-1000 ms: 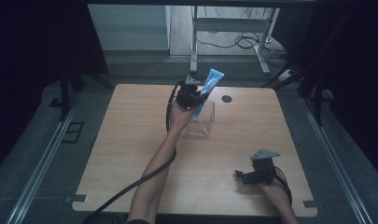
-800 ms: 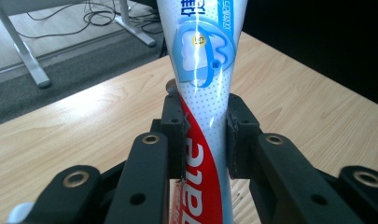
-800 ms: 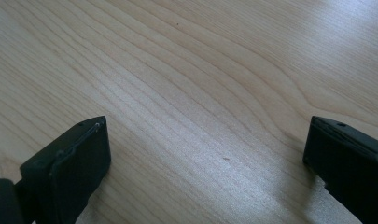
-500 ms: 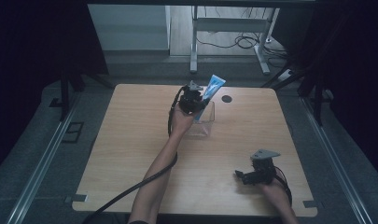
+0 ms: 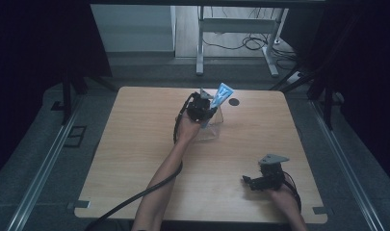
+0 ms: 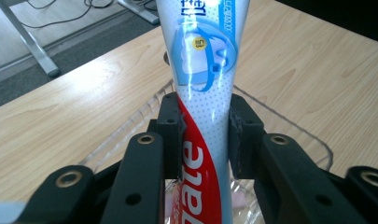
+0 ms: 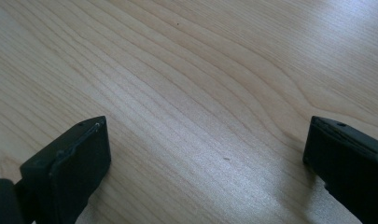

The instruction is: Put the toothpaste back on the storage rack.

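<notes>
The left gripper (image 6: pixel 203 135) sits at the bottom centre of the left gripper view with its two black jaws pressed against either side of a toothpaste tube (image 6: pixel 205 93), which they clamp between them. On the tube, white letters reading "gate" run along a red band in the lower middle of the frame, the tail end of a brand name whose start is hidden below the jaws. Higher up, a blue oval graphic carries a small yellow dot with a mark too small to read, and a line of small characters runs along the top edge of the frame, too fine to make out. The tube is pale blue-white with a dotted texture and a red swoosh, and it rises from the jaws straight up out of the frame's top. Behind and below the jaws lies a clear plastic container (image 6: pixel 289 126), its rim curving out on both sides.

In the high view, the left gripper (image 5: pixel 201 107) is just above the frame's centre, with the tube (image 5: pixel 222 95) slanting to its upper right over the container (image 5: pixel 213 126) on the wooden table (image 5: pixel 135 144).

The right gripper (image 5: pixel 264 179) rests at the lower right of the high view, its jaws spread wide with nothing between them.
</notes>
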A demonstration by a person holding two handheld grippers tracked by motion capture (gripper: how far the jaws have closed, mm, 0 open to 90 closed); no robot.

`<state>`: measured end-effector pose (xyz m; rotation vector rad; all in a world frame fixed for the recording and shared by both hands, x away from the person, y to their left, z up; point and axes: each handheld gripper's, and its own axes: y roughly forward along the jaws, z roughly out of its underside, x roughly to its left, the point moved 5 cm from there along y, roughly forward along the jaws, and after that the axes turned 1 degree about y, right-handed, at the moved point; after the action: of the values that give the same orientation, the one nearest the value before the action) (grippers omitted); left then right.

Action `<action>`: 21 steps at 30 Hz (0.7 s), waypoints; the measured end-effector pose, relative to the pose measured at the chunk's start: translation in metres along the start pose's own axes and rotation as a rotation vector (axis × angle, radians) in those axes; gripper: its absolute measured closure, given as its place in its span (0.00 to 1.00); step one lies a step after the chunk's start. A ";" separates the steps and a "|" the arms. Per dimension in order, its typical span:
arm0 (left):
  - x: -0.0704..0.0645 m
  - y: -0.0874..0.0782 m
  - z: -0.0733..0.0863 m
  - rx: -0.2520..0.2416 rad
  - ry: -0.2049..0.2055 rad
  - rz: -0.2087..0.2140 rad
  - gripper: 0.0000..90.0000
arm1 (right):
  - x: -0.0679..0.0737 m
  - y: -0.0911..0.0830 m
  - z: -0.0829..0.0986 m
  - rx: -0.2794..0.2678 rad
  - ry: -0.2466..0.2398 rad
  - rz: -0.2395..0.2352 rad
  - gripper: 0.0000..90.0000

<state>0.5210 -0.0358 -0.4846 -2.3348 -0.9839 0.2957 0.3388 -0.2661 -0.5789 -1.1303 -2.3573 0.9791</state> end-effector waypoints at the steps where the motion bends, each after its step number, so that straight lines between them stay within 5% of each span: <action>1: 0.000 0.000 0.001 0.004 -0.003 0.000 0.78 | 0.000 0.000 0.000 0.000 0.000 0.000 0.00; 10: -0.003 0.001 0.003 0.031 0.056 -0.039 0.71 | 0.000 0.000 0.000 0.000 0.000 0.000 0.00; 21: -0.003 -0.004 0.001 -0.014 0.025 -0.025 0.64 | 0.000 0.000 0.000 0.000 0.000 0.000 0.00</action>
<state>0.5164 -0.0352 -0.4832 -2.3312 -1.0056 0.2498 0.3388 -0.2660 -0.5789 -1.1302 -2.3574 0.9789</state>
